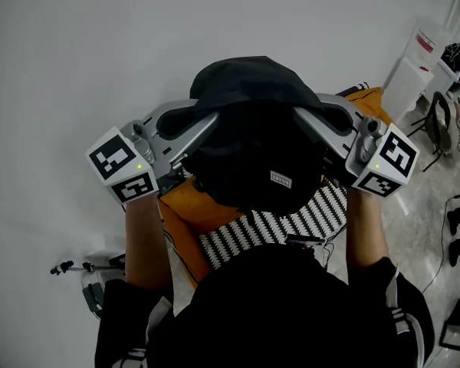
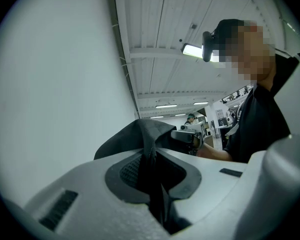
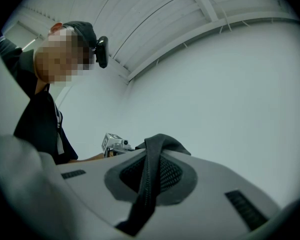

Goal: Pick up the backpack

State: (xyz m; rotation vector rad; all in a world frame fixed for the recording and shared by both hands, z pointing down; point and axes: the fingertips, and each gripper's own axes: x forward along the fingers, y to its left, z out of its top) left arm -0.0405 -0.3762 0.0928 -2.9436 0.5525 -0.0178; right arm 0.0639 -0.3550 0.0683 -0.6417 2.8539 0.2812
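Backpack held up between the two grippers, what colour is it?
The backpack is black; the head view shows it best.

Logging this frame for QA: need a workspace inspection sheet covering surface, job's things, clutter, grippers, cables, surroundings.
Surface: no table seen; pale floor at right.
Job's things: black backpack held up between both grippers.
Clutter: orange item, zigzag cloth, small tripod.
Grippers: left gripper shut on backpack fabric; right gripper shut on a strap.
Cables: thin dark cable on the floor.
Surroundings: white wall, white boxes, ceiling light.
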